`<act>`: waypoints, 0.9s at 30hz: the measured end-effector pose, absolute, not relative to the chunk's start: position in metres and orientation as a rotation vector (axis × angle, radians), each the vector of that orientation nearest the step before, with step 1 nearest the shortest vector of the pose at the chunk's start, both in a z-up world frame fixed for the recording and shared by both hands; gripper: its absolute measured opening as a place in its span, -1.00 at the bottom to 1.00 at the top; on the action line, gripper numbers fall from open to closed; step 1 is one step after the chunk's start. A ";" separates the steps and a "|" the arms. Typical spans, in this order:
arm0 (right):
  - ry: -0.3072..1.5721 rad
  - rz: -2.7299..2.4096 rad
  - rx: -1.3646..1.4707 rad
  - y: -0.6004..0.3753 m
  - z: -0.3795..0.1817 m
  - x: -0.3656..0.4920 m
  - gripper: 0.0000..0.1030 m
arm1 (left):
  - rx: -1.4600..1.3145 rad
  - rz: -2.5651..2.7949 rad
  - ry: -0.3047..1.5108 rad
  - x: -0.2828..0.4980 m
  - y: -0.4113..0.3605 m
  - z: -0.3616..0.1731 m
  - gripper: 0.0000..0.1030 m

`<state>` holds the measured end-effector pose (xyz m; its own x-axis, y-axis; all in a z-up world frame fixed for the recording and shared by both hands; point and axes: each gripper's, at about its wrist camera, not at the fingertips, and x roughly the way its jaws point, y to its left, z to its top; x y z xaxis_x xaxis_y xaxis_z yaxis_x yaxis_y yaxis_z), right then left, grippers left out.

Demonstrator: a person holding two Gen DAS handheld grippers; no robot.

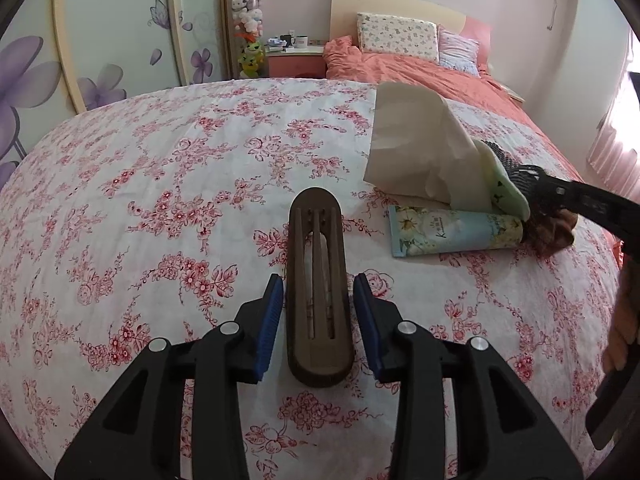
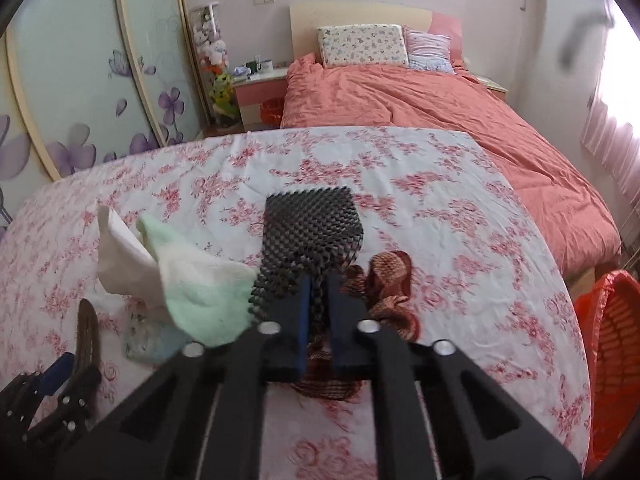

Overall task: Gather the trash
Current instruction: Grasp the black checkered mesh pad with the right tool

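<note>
My left gripper (image 1: pixel 318 292) is open, its blue pads just off either side of a brown slotted wooden piece (image 1: pixel 318 280) that lies flat on the floral sheet (image 1: pixel 160 184). My right gripper (image 2: pixel 318 284) is shut on a black mesh sheet (image 2: pixel 312 224) and held above the bed. A pale green cloth (image 2: pixel 200 296) and a beige paper (image 2: pixel 120 256) rise beside its left finger; I cannot tell whether they are gripped too. In the left wrist view the same bundle (image 1: pixel 416 148) hangs over a flowered tube (image 1: pixel 456 232). A brown patterned cloth (image 2: pixel 388 276) lies under the right gripper.
An orange mesh basket (image 2: pixel 612 360) stands off the bed's right edge. A salmon duvet (image 2: pixel 420 112) and pillows cover the far bed. A nightstand (image 2: pixel 260 96) with cups stands at the back left. A person's hand (image 1: pixel 620 340) shows at the right edge.
</note>
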<state>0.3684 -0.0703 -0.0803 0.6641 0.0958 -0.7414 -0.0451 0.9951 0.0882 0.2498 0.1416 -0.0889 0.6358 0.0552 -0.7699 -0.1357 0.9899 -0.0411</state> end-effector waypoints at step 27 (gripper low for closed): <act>0.853 -0.005 0.255 -0.171 -0.096 0.304 0.01 | -0.063 0.108 0.885 0.253 0.134 -0.089 -0.13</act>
